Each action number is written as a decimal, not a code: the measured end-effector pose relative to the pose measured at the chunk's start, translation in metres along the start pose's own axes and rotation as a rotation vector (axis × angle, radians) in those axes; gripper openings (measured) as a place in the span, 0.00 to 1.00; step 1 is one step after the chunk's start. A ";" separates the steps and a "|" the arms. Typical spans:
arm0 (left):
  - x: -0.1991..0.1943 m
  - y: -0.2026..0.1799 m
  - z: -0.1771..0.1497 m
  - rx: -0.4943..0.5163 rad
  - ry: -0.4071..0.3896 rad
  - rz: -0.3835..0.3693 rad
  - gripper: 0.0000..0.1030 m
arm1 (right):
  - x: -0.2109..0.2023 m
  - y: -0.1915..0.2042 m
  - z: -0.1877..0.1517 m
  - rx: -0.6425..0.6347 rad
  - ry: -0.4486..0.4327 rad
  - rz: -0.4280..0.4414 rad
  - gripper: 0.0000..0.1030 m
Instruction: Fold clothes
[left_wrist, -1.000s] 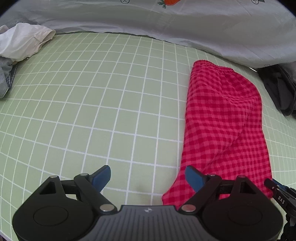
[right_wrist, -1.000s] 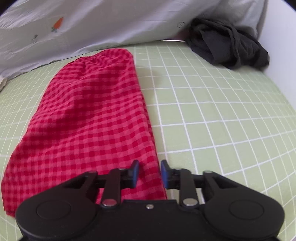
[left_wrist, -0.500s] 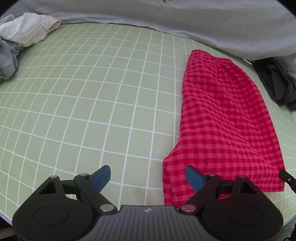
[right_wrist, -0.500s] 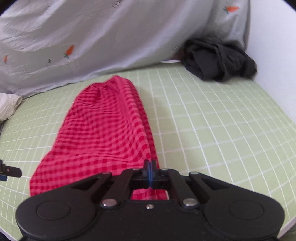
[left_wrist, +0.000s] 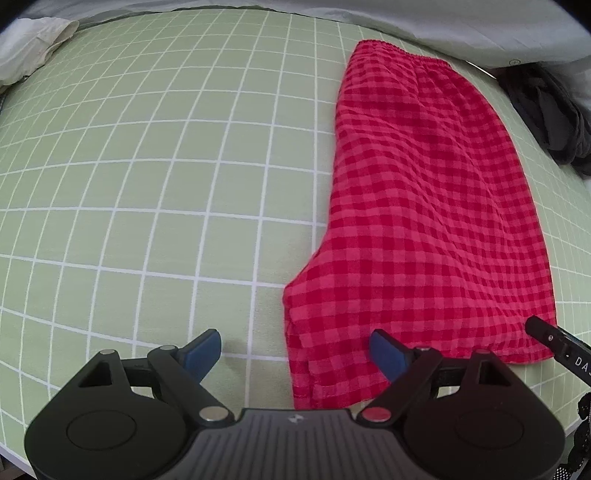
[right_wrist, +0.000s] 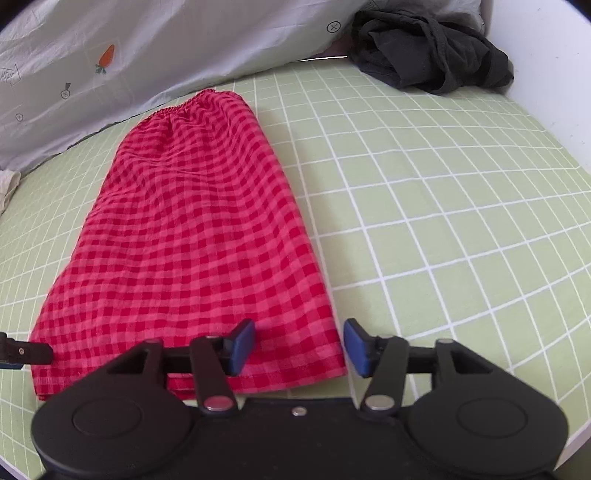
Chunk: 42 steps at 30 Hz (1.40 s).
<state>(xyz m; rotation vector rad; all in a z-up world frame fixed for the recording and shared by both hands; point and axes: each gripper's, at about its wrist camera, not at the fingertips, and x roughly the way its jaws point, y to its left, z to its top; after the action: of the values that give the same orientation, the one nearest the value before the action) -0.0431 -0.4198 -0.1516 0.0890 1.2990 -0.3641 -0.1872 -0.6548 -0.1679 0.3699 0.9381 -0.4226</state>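
red checked shorts (right_wrist: 192, 236) lengthwise, waistband far, hem near

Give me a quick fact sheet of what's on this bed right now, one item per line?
surface: green sheet with a white grid
main item: red checked shorts, lying flat, folded lengthwise, elastic waistband at the far end
left gripper: open, over the shorts' near left corner
right gripper: open, over the shorts' near right corner
behind: grey quilt with a carrot print
far right: crumpled dark garment
far left: white cloth, bunched up
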 end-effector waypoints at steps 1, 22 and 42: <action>0.002 -0.003 -0.001 0.011 0.003 0.005 0.85 | 0.001 0.000 0.000 0.001 0.002 0.001 0.64; 0.001 -0.020 -0.015 0.131 -0.032 -0.064 0.04 | -0.010 0.023 -0.023 -0.142 0.044 0.085 0.08; -0.103 0.003 0.025 -0.028 -0.238 -0.296 0.03 | -0.090 0.023 0.014 -0.183 -0.163 0.212 0.07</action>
<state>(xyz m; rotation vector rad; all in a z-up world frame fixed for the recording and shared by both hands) -0.0415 -0.4018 -0.0473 -0.1684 1.0811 -0.5904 -0.2134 -0.6246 -0.0825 0.2603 0.7629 -0.1682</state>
